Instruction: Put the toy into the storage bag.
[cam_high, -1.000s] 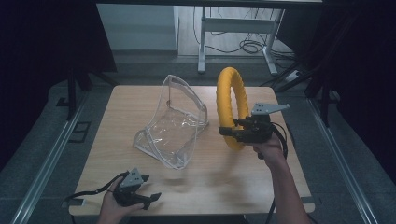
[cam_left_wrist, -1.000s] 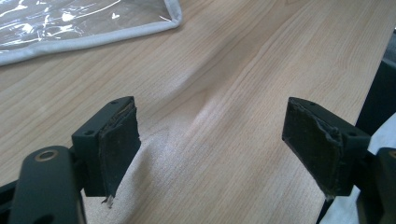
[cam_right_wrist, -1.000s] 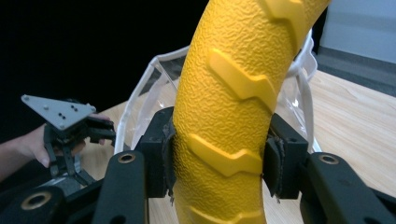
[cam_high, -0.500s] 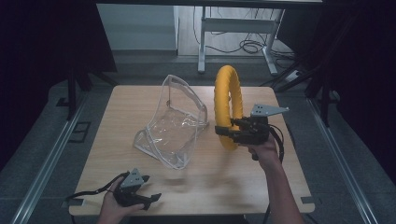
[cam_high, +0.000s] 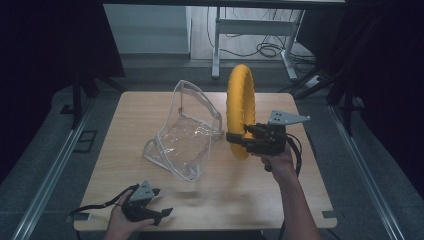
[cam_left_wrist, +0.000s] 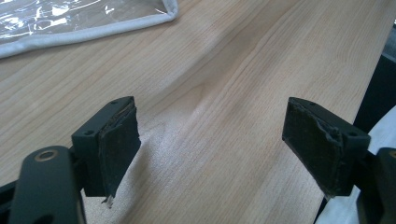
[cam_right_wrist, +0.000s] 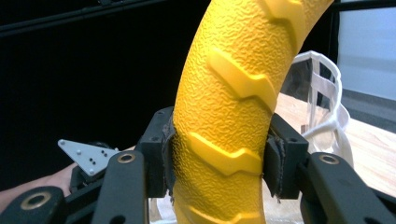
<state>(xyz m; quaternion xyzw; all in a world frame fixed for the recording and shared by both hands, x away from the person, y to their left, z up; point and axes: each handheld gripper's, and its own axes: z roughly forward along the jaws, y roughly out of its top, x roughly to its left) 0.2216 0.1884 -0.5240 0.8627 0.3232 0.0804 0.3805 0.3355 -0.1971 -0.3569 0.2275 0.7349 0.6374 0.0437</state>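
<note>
Yellow ring (cam_high: 240, 107) is held upright above the right half of the table (cam_high: 250, 185), and left to right the scene is laid out like this. At the near left corner, the left gripper (cam_high: 159, 214) is kept low by the person's left hand (cam_high: 120, 222), its jaws spread wide with nothing between them; in the left gripper view the two worn pads (cam_left_wrist: 119, 149) are seen well apart over bare wood, with a corner of the clear plastic bag (cam_left_wrist: 70, 21) at the top edge. In the middle of the table the clear plastic bag (cam_high: 187, 132) is propped open, its white-trimmed rim raised. Just to its right the ring is stood on edge, lifted off the wood, its lower arc clamped by the right gripper (cam_high: 235, 141), which is gripped by the right hand (cam_high: 277, 162). In the right gripper view the jaws are pressed against both flanks of the textured ring (cam_right_wrist: 233, 107), and the bag (cam_right_wrist: 322, 93) is seen behind it.
</note>
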